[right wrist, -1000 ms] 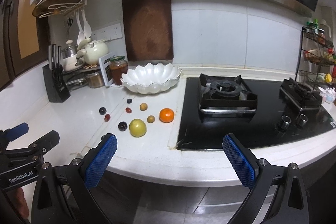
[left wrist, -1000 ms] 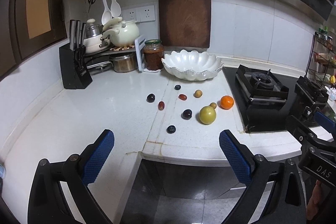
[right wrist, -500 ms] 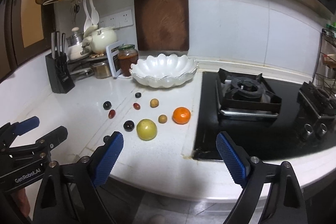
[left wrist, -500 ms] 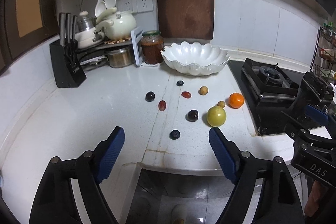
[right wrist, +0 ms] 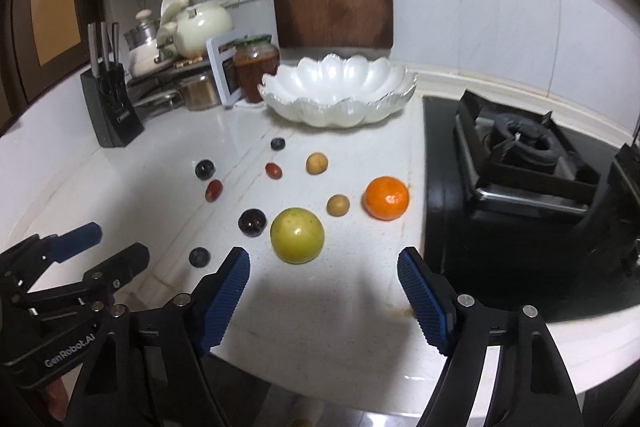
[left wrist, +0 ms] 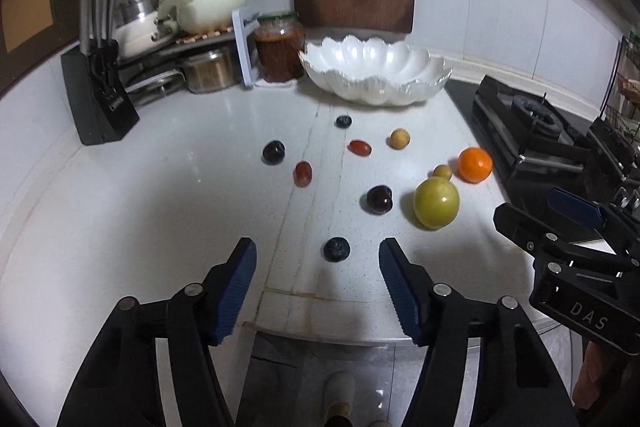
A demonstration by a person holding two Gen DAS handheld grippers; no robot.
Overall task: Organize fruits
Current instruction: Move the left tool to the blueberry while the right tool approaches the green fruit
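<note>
We've got the left tool (left wrist: 318, 257) part-open & closing, nothing gripped; a dark blueberry (left wrist: 336, 249) sits on the counter (left wrist: 140, 219) in the gap just ahead of its pads, untouched. Our right tool (right wrist: 323, 267) is wider, also closing, empty, w/ the yellow-green fruit (right wrist: 297, 235) just ahead of its tips, nearer the left pad. Taking that fruit as landmark: a dark plum (right wrist: 252, 222) lies just left of it, the blueberry further left & nearer us, a small tan fruit (right wrist: 338, 205) just behind-right, the orange (right wrist: 386, 197) right of that, near the stove (right wrist: 524, 163). Behind the fruit, toward the wall: two red grapes (right wrist: 214, 190) apart from each other, another dark plum (right wrist: 205, 169), a second tan fruit (right wrist: 317, 163), a second blueberry (right wrist: 278, 143). Well behind all of them sits the white scalloped bowl (right wrist: 340, 95), no fruit seen in it. Left of the bowl: jar (right wrist: 256, 67), knife block (right wrist: 112, 107).
</note>
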